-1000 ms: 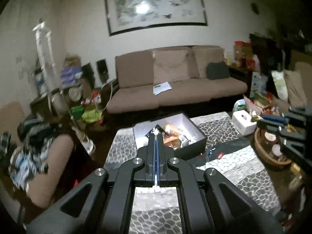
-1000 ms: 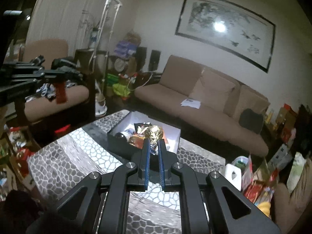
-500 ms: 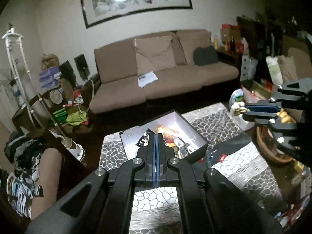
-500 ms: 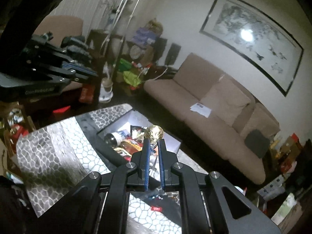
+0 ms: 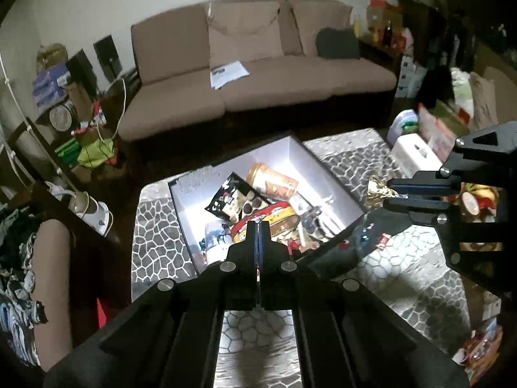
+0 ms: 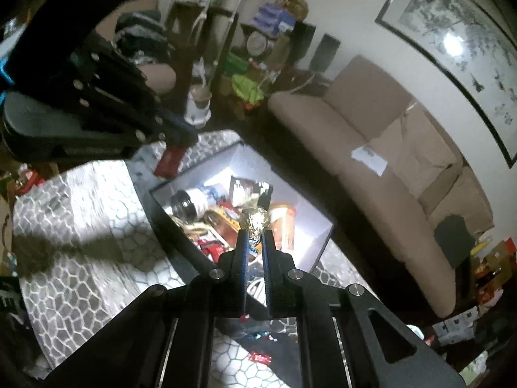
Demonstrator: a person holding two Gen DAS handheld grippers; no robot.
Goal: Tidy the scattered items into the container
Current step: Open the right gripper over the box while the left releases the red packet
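Gold foil candy (image 6: 254,223) sits pinched between the tips of the right gripper (image 6: 254,237), above the open box (image 6: 318,226) on the patterned table (image 6: 80,226). Only the right wrist view shows the candy's round crinkled head over the box contents; only the left wrist view shows it from the side (image 5: 376,191), its long axis running along the fingers and its free end pointing left toward the box (image 5: 326,174), just beyond the box's right wall. In the left view the right gripper (image 5: 389,194) reaches in from the right edge. The left gripper (image 5: 258,226) has its jaws pressed fully together with nothing between them, tips over the snacks in the box. Compared with a second ago, both cameras have tipped downward and come closer: the box fills more of each view, the sofa (image 5: 258,74) has slid upward, and the painting (image 6: 452,38) has nearly left the left view.
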